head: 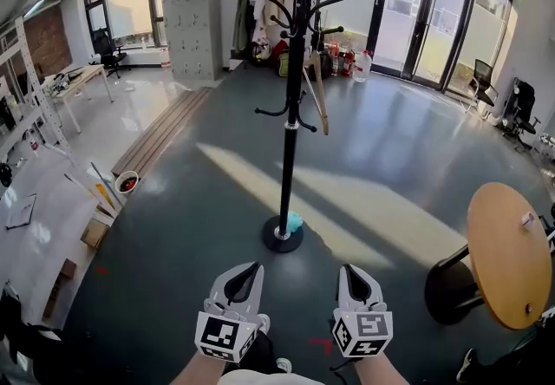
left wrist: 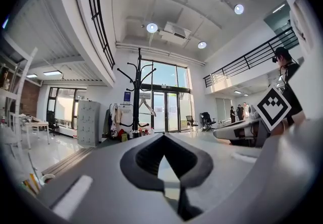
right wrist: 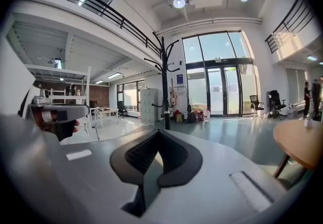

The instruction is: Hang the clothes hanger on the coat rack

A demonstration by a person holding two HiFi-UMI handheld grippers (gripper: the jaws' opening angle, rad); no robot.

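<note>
The black coat rack (head: 290, 114) stands on the grey floor straight ahead of me, its round base (head: 283, 236) not far beyond my grippers. A wooden clothes hanger (head: 316, 84) hangs from a hook on the rack's right side. The left gripper view shows the rack (left wrist: 136, 92) and the hanger (left wrist: 147, 106) far off; in the right gripper view the rack (right wrist: 164, 87) is just as distant. My left gripper (head: 252, 270) and right gripper (head: 349, 271) are low and side by side, both shut and holding nothing, well short of the rack.
A round wooden table (head: 507, 253) on a black foot stands at my right. A small blue thing (head: 295, 221) lies on the rack's base. Behind the rack are a grey cabinet (head: 192, 28), hung clothes, bottles and glass doors (head: 416, 15). Desks and boards line the left side.
</note>
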